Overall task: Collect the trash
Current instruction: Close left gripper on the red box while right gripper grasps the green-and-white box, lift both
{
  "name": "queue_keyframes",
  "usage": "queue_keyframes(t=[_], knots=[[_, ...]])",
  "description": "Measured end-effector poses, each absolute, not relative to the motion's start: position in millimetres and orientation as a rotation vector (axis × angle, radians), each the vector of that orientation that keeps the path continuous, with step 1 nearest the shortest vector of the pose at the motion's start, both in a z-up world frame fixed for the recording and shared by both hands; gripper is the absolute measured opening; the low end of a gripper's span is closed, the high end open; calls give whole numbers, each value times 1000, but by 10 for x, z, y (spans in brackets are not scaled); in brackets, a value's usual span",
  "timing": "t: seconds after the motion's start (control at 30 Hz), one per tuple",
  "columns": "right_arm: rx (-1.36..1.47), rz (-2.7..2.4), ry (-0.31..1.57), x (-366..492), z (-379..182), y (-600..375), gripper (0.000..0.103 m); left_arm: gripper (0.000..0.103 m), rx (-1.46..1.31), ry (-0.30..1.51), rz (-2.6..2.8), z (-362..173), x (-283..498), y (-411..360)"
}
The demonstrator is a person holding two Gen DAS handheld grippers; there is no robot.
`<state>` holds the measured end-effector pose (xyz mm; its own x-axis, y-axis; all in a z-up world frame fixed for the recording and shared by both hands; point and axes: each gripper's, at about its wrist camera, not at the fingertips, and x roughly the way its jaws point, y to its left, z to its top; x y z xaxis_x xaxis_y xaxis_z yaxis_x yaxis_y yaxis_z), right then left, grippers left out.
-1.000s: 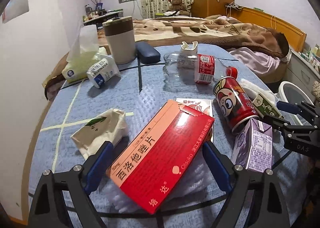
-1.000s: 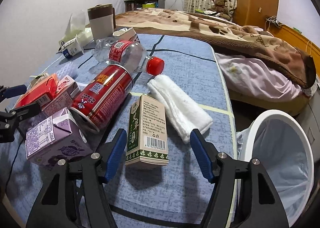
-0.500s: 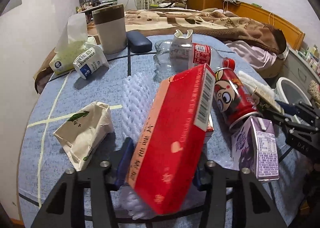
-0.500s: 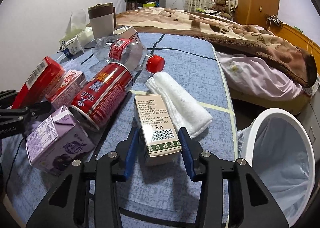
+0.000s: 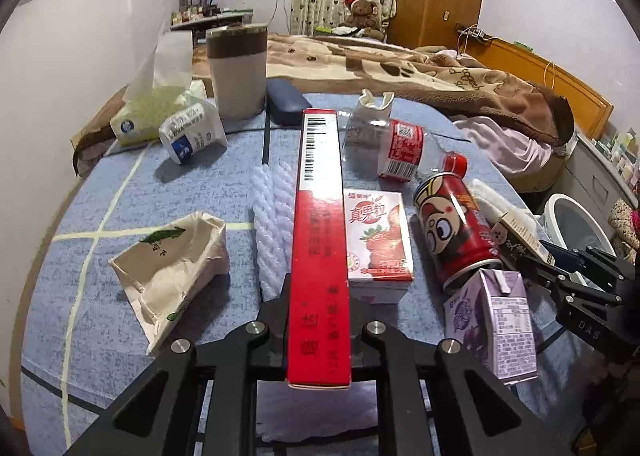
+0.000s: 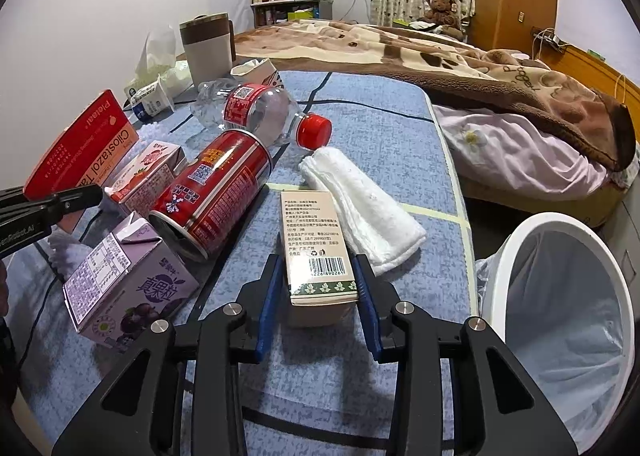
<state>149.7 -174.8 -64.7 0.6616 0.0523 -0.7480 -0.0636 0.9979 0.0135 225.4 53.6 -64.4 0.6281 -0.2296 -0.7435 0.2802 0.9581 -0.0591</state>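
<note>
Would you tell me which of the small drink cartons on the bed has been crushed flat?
The cream carton with the green leaf mark, left of the red box; the strawberry carton and purple carton keep their box shape.

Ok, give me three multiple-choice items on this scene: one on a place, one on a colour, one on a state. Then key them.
1. Where is the white bin?
A. on the bed
B. beside the table's right edge
C. behind the mug

2. What colour is the cap of the plastic bottle?
A. blue
B. red
C. green

3. How does the red medicine box sit?
A. flat on the cloth
B. inside the bin
C. on edge, clamped in the left gripper

Key: 1 B, it stands off the table's right side in the right wrist view; 2 B, the cap is red; 3 C, the jaws, just closed, pinch its faces. The right gripper has likewise just closed on the beige carton.
</note>
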Motion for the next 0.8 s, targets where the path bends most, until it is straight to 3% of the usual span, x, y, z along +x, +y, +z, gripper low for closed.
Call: queue_keyframes(t=[0.8], knots=[[65,72,688,1010,-171,-2032,34,17,81,707,-368,-23,1570,52]])
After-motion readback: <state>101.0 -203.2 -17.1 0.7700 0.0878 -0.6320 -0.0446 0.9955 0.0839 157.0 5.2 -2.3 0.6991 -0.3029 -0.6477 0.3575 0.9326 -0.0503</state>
